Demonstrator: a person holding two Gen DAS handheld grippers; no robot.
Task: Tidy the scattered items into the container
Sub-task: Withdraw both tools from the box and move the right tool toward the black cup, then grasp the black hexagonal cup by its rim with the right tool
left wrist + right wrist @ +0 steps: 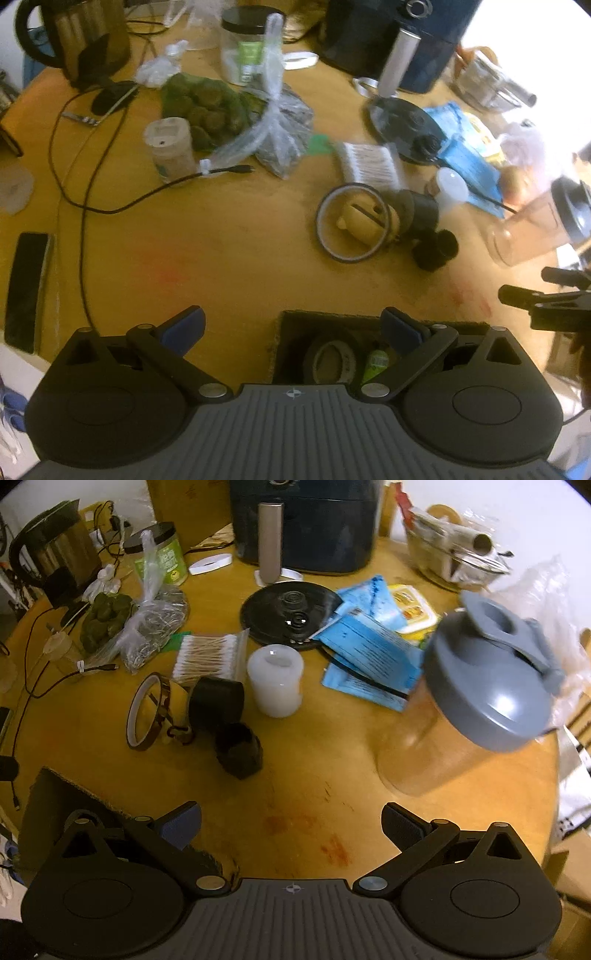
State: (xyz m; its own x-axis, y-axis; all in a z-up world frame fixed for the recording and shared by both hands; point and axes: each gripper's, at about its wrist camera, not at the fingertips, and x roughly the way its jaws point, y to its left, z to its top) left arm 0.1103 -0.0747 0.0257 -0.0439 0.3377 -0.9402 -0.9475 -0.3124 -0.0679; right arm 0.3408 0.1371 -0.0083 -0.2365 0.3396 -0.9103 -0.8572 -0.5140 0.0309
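Observation:
A dark felt container [369, 320] sits right under my left gripper [293, 328], which is open and empty. Inside it lie a tape roll [332, 360] and a small green item [375, 363]. Beyond on the wooden table lie a brown tape ring [352, 221], black parts [436, 251] and a white cup [450, 188]. My right gripper [291, 819] hangs open and empty over bare table, with the container [55, 797] at its lower left. Ahead of it are the tape ring [147, 709], a black holder [216, 701], a black piece [240, 753], the white cup [275, 681] and a cotton swab pack [208, 657].
A clear shaker bottle with a grey lid [480, 694] leans at the right. Blue packets [369, 653], a kettle base [288, 616], an air fryer [303, 524], a kettle [55, 550], plastic bags [147, 620] and a black cable [85, 206] crowd the back. A phone [27, 291] lies at the left edge.

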